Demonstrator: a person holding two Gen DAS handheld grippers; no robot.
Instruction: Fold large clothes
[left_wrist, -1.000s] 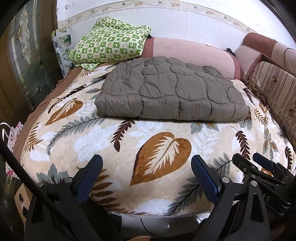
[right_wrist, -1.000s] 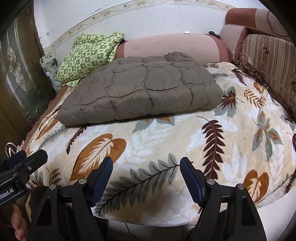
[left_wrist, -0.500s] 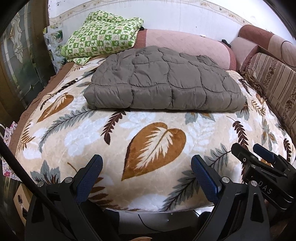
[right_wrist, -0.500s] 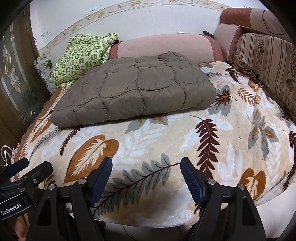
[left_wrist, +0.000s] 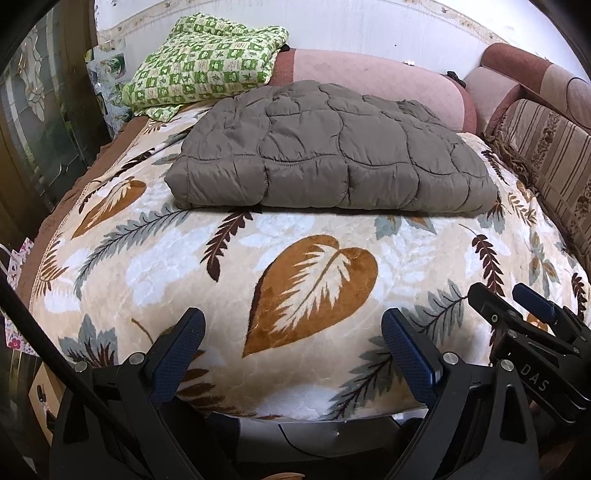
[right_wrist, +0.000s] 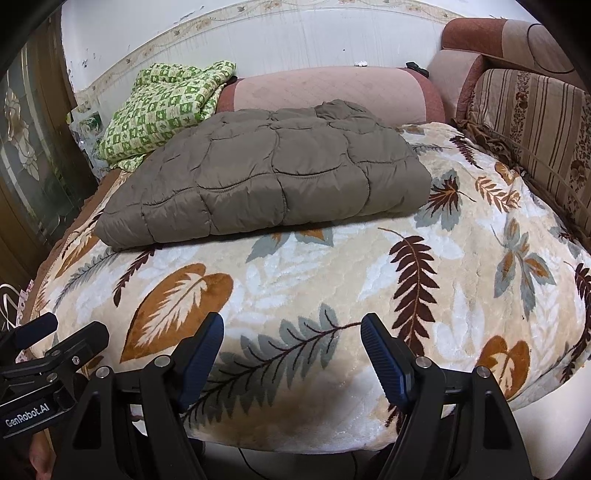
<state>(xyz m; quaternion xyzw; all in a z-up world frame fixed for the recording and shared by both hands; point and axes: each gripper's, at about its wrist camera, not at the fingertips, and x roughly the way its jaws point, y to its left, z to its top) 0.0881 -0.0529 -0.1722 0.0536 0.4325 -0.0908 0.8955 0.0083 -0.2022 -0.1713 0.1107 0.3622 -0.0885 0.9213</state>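
A grey-brown quilted padded garment (left_wrist: 332, 147) lies folded into a thick rectangle toward the back of the leaf-patterned plush blanket (left_wrist: 317, 288); the folding looks finished or nearly so; any next move would mean reaching forward to its near edge; the left gripper (left_wrist: 293, 347) and right gripper (right_wrist: 291, 350) hover over the blanket's front edge, angled downward, jaws wide and empty, well apart from the garment.
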